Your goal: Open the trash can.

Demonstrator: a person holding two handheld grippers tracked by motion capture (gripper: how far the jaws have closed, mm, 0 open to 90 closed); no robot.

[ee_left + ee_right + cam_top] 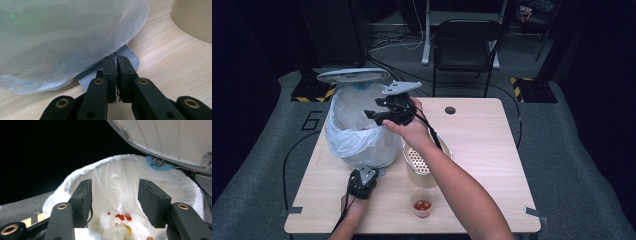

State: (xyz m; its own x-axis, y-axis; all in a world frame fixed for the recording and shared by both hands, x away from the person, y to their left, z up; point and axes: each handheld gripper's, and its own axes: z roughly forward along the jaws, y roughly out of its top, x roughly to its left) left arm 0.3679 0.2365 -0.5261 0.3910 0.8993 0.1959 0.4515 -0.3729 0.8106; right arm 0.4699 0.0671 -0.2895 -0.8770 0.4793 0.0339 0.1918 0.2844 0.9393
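A pedal bin lined with a white bag (357, 132) stands at the table's left, its lid (353, 75) raised. My right gripper (373, 107) hovers over the bin's mouth, jaws open with nothing between them; in the right gripper view (113, 195) they frame the bag's inside, where red bits (122, 216) and a crumpled white scrap (117, 231) lie. My left gripper (368, 172) is at the bin's foot. Its jaws (116, 58) are shut, tips resting on the grey ribbed pedal (126, 53).
A beige pot with a perforated metal insert (418, 161) stands right of the bin, partly under my right forearm. A small cup holding red pieces (422, 205) sits near the front edge. The table (487, 150) has a round hole (450, 110) at the back; a chair (464, 45) stands beyond.
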